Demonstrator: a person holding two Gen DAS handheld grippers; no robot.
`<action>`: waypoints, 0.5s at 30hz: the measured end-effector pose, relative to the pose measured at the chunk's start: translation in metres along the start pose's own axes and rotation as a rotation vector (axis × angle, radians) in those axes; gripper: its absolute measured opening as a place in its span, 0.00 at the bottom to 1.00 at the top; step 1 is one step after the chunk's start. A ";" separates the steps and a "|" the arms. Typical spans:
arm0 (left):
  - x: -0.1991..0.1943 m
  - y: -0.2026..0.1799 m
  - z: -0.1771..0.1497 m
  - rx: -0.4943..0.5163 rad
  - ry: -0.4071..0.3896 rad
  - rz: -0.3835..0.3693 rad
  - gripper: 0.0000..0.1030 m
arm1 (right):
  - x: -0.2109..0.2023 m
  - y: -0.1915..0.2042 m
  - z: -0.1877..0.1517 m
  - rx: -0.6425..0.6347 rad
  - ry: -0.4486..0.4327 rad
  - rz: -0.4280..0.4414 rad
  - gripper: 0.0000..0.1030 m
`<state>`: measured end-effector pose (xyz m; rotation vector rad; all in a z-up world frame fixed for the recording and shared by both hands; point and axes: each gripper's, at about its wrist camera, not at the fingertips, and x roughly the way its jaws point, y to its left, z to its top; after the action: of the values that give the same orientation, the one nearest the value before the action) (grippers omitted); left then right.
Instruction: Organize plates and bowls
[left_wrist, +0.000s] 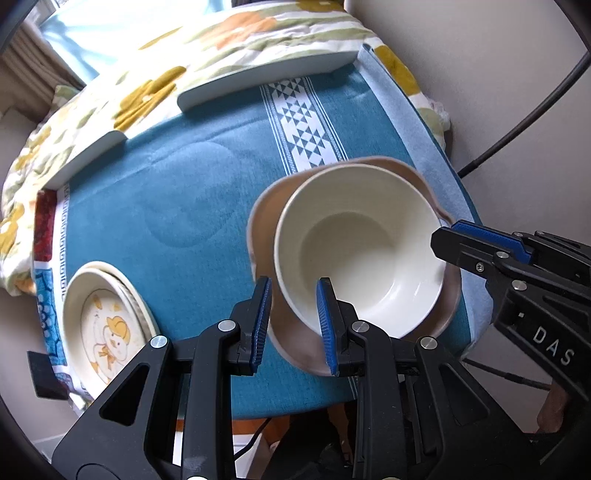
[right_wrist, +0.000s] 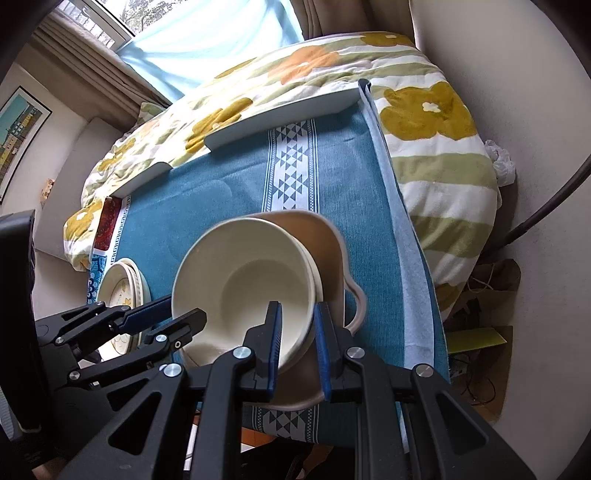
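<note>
I have both claws, left (left_wrist: 293, 325) and right (right_wrist: 298, 347), pinched on the cream bowl's (left_wrist: 364, 251) rim; stiff, slick, breakable.

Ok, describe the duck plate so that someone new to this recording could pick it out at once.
Start from the teal cloth with the white triangle-patterned stripe that covers the table. At its near left corner lies a shallow round cream plate, apart from the plain cream bowl stacked in the brown dish. It alone carries a cartoon yellow duck.
</note>
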<state>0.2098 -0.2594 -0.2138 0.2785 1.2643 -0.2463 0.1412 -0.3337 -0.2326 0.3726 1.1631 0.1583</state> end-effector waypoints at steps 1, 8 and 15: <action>-0.008 0.004 0.002 -0.007 -0.022 -0.002 0.21 | -0.006 0.000 0.002 -0.004 -0.012 0.001 0.16; -0.059 0.033 0.006 -0.036 -0.148 -0.053 0.73 | -0.048 0.002 0.015 -0.039 -0.062 0.045 0.47; -0.071 0.042 -0.008 0.117 -0.145 0.007 1.00 | -0.054 0.010 0.008 -0.254 0.022 -0.101 1.00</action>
<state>0.1966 -0.2156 -0.1453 0.3590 1.1069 -0.3289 0.1274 -0.3425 -0.1794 0.0880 1.1650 0.2192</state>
